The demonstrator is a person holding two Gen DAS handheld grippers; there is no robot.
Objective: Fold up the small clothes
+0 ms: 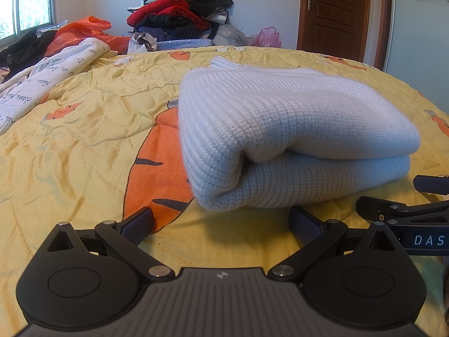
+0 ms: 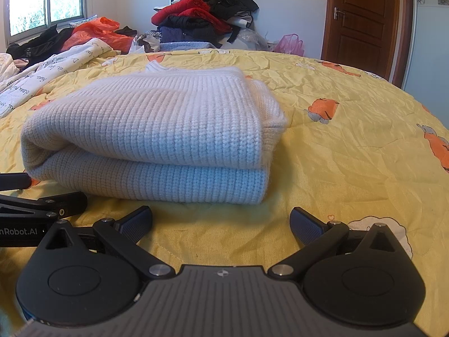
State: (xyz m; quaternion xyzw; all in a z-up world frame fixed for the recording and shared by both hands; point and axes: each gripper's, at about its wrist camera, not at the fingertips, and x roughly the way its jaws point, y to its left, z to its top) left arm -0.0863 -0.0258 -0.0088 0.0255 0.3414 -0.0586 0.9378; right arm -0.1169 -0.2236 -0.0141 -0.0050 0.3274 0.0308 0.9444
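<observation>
Left gripper (image 1: 221,221) has its fingers spread wide, holding nothing, just short of the folded white sweater (image 1: 286,129) on the yellow quilt (image 1: 84,129). Right gripper (image 2: 220,221) is likewise spread wide and holds nothing (sweater (image 2: 157,134) lies near, slightly left). Each gripper is cut off at the other view's edge. Far clothes pile (image 1: 179,11) is hard to sort out.

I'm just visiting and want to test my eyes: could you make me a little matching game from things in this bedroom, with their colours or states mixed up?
Things:
1. knitted sweater
2. door
3. plastic bag
4. left gripper

Descriptions:
A. brown, shut
B. open, holding nothing
C. orange, crumpled by the window
D. white, folded on the yellow quilt

Pairs: 1-D, 2-A, 3-C, 4-B
</observation>
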